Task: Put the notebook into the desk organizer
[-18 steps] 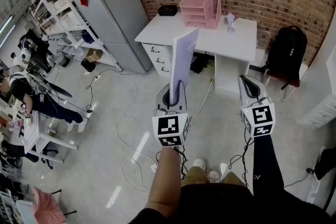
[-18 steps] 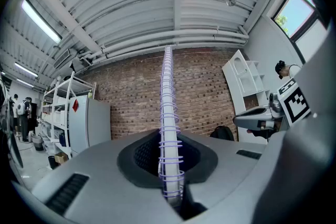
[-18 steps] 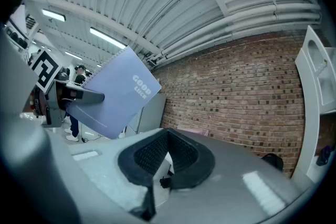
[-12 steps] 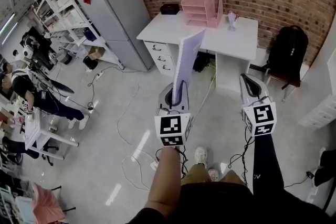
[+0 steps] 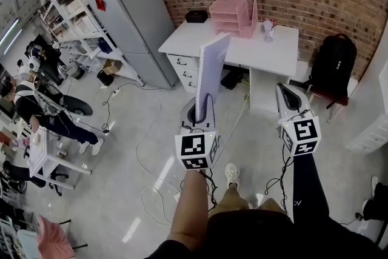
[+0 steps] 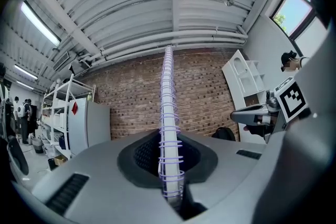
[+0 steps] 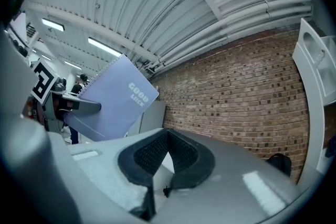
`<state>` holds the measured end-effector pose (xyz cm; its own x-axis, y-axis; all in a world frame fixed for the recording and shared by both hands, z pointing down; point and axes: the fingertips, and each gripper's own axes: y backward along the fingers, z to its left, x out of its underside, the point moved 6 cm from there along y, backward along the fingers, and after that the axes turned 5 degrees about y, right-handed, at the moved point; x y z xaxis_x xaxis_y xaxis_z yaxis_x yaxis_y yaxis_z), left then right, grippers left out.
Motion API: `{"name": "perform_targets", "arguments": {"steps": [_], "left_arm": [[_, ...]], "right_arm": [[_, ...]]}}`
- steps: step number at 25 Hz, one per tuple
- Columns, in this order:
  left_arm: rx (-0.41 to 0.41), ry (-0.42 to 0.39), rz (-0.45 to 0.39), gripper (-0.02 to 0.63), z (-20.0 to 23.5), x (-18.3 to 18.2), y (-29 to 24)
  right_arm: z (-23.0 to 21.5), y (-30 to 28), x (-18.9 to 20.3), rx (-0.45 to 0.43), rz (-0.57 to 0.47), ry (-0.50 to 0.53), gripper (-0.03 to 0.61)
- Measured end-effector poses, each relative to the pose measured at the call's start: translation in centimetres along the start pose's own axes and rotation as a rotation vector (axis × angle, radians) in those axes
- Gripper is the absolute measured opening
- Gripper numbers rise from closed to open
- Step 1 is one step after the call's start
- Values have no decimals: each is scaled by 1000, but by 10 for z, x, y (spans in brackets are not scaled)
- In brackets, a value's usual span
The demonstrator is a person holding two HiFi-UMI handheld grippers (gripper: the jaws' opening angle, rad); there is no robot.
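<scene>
Carry step judged in hand. The notebook (image 5: 212, 70) is held upright, its spiral edge clamped in the left tongs (image 5: 203, 108), well short of the table (image 5: 273, 48). The right tongs (image 5: 290, 97) are pinched together with nothing in them. The pink desk organizer (image 5: 250, 12) is seen at the table's back edge. Next, the notebook needs to be brought over, lined up with a slot and lowered before release.
</scene>
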<state>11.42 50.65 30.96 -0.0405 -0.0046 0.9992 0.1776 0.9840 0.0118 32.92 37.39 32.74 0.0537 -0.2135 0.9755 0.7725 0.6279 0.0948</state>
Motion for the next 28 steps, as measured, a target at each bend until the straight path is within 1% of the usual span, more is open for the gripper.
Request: {"name": "perform_targets", "arguments": {"steps": [9,17,23,28], "left_arm": [[7,9,-14,35,28,-3,-54],[42,23,-13,35,59,5,-121],[65,32,-8,35,86,11,-176],[92,32,-15,35,108,11,-228]], "right_arm": [[-15,-58,5,-5,5,3,-1],[-24,-128,26,-18,39,3,-1],[-34,-181,40,-5,62,9,-2],[-49,-228,44,25,64,19,-2]]}}
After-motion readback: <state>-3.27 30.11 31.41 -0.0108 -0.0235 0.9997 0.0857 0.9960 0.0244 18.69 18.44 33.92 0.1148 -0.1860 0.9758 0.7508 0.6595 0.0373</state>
